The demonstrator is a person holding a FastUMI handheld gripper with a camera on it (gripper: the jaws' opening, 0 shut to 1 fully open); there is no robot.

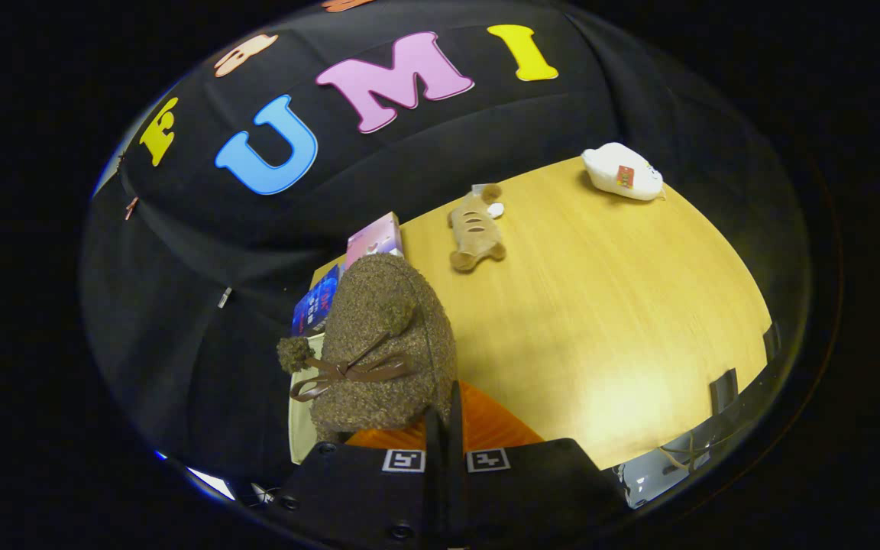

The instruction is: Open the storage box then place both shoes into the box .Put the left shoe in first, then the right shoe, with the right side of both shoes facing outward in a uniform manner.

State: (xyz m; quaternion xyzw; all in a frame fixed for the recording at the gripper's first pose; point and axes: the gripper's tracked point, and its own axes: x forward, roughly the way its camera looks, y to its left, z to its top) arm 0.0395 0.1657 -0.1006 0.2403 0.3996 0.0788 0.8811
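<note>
— What are my fingers (446,428) doing?
— I see them squeezed tight on the brown fuzzy shoe (383,344), lifted over the yellow table (608,321).
— Any box?
— Two small boxes (348,275) stand far left. I can't see inside. A toy bear (477,228) lies beyond.

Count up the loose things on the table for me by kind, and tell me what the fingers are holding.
Fuzzy brown shoe: 1, with the gripper fingers closed on its rim
Soft toys: 2, a tan one and a white one
Small boxes: 2, pink and blue
Total: 5
</note>
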